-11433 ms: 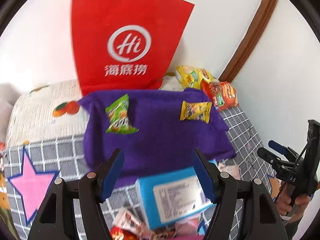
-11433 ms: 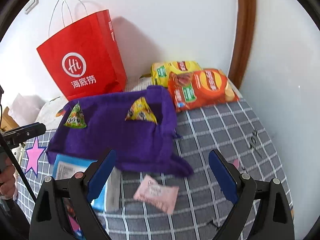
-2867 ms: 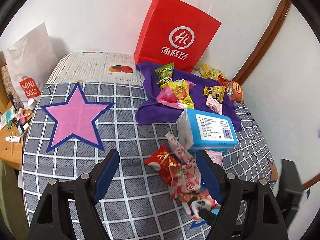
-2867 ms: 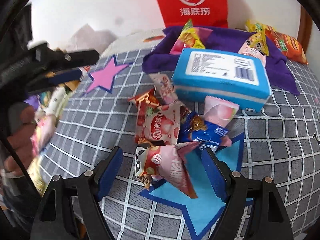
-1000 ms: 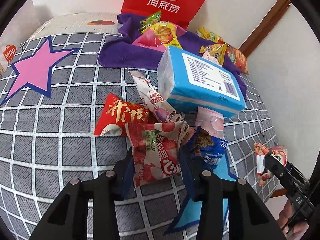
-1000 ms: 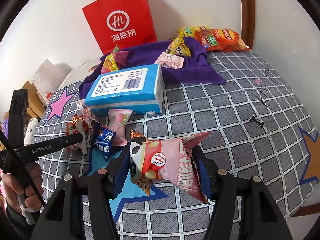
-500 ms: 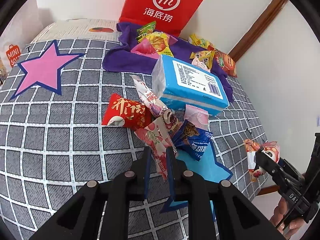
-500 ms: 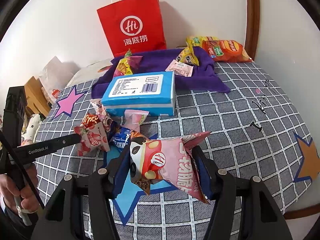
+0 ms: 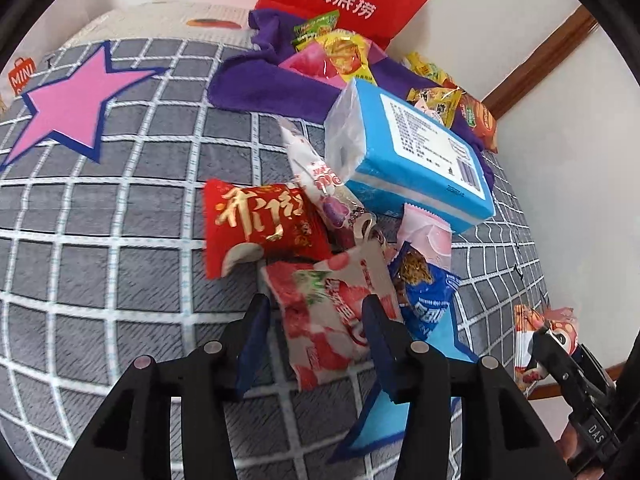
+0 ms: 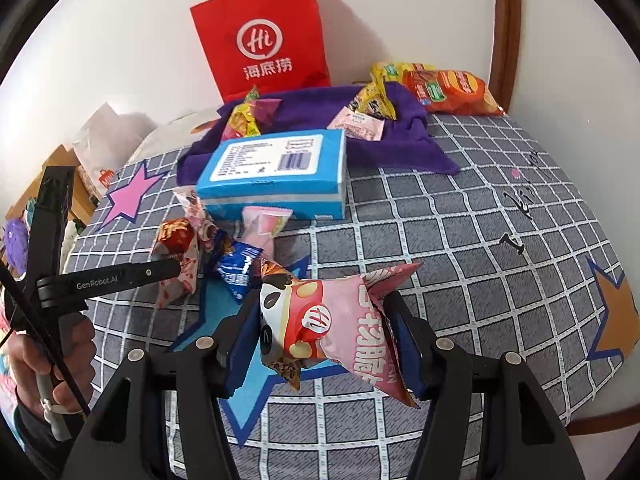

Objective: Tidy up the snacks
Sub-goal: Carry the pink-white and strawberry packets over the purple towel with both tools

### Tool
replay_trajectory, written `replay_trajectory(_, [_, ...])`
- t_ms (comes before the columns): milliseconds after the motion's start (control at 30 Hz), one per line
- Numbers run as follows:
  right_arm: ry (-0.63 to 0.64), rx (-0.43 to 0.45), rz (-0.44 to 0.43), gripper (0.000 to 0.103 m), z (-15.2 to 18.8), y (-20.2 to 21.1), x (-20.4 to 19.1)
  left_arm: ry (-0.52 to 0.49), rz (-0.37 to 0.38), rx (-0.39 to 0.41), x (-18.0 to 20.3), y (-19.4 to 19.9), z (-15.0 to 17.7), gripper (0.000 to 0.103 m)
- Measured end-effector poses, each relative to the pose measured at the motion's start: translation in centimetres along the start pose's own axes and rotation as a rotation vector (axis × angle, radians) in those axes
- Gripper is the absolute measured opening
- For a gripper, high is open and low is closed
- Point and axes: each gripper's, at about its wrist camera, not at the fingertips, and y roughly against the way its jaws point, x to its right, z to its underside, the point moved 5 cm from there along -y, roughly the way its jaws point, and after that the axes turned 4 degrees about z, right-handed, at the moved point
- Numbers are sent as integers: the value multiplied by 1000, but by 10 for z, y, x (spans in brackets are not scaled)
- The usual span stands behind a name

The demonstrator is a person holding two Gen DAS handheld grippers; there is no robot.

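My left gripper (image 9: 316, 314) hangs low over the snack pile on the grey checked cover, its jaws opening. A strawberry-print packet (image 9: 320, 340) lies slack between the fingers, and the pads do not press on it. My right gripper (image 10: 322, 308) is shut on a pink panda-print packet (image 10: 340, 328), held above a blue star; the same packet (image 9: 536, 336) shows at the far right of the left wrist view. Further back, a purple cloth (image 10: 304, 108) carries several small packets.
A blue tissue box (image 9: 420, 148) lies between the pile and the cloth. A red packet (image 9: 256, 220), a pale pink one (image 9: 426, 236) and a blue one (image 9: 428, 300) crowd the strawberry packet. A red paper bag (image 10: 260, 36) and chip bags (image 10: 452, 92) stand against the wall.
The left gripper closed on the strawberry packet and pinched it upright. Its jaws have since spread and the packet lies flat between them. The right gripper keeps its packet still.
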Motion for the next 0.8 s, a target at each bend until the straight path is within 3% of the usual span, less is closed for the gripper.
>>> replay_trajectory(100, [-8,-10,3,60,-1,-6,4,-16,-14,28,4,-4,-4,42])
replay_trajectory(133, [-11,-14,4,60,-1,-9,6,-19,-18,33,4,-6,-5,30])
replay_trajectory(233, [-18,-25,7,60,-2,-14,10,-20,7,21,4,-10,-7,23])
replay_trajectory(467, [-14,-23,2,60,-6,-15,9,-54,41,28,9,10,-5,20])
replay_trajectory(800, [16,32,-44,60,-18,13,-14,-124,90,106,37,64,-9,20])
